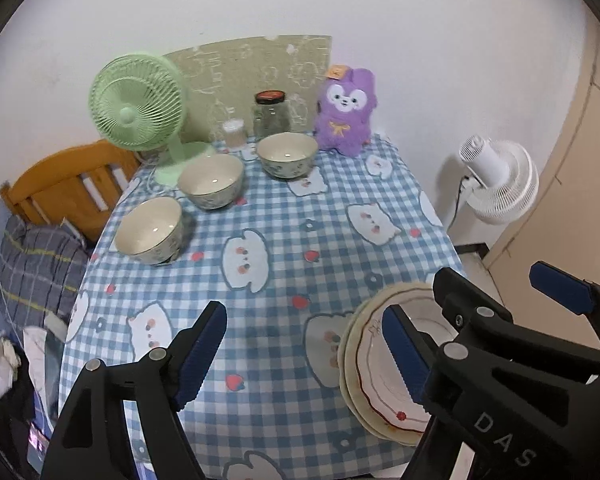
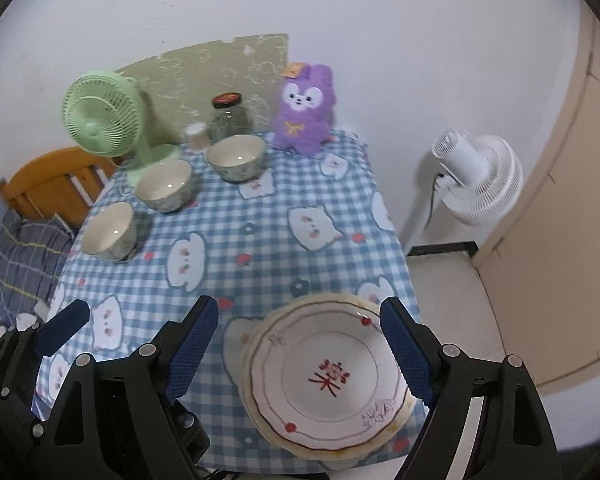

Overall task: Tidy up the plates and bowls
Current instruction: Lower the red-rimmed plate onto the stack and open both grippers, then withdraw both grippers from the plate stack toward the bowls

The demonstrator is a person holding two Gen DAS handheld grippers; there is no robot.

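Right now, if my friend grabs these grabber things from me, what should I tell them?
Left gripper: jaws open, holding nothing.
Right gripper: jaws open, holding nothing, above the plates.
Plates: already stacked at the near right edge of the table.
Bowls: three, still apart in a row on the far left: near bowl, middle bowl, far bowl.
Done: the plates.
Left: probably nest the three bowls into one stack.
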